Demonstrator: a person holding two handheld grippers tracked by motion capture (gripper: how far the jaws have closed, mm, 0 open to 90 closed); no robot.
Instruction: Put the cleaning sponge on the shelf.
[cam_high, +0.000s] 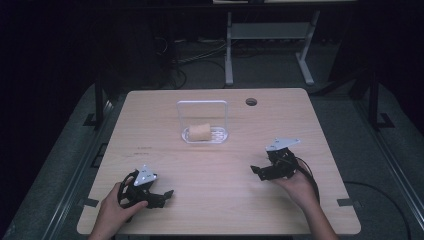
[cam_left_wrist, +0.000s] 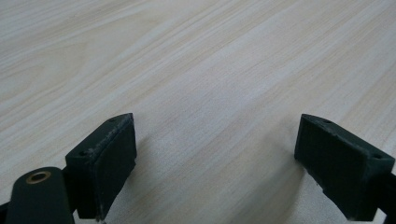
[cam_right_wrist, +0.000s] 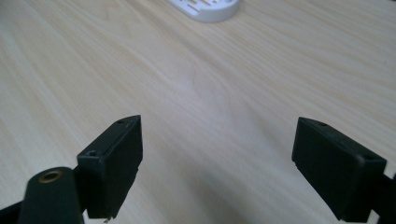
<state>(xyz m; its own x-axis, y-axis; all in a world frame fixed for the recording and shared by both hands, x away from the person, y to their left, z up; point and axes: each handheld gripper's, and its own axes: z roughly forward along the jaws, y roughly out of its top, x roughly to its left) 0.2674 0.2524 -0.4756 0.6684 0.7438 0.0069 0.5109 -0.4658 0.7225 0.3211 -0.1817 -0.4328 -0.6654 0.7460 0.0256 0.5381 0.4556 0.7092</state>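
Both the left gripper (cam_high: 162, 196) and the right gripper (cam_high: 261, 171) were held wide open and empty over the table (cam_high: 220, 200), while the beige roll (cam_high: 200, 132) was seen in a white tray (cam_high: 220, 136) beyond and between them.

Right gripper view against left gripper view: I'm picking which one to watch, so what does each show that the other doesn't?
The right gripper view alone catches the near edge of the white slotted tray at its top; from above, that tray sits mid-table with a tan roll in it. The left gripper view has nothing of its own: bare wooden table lies ahead of the left gripper. Both share light wood grain and two black jaws spread wide with nothing between them; the right gripper stands just as open.
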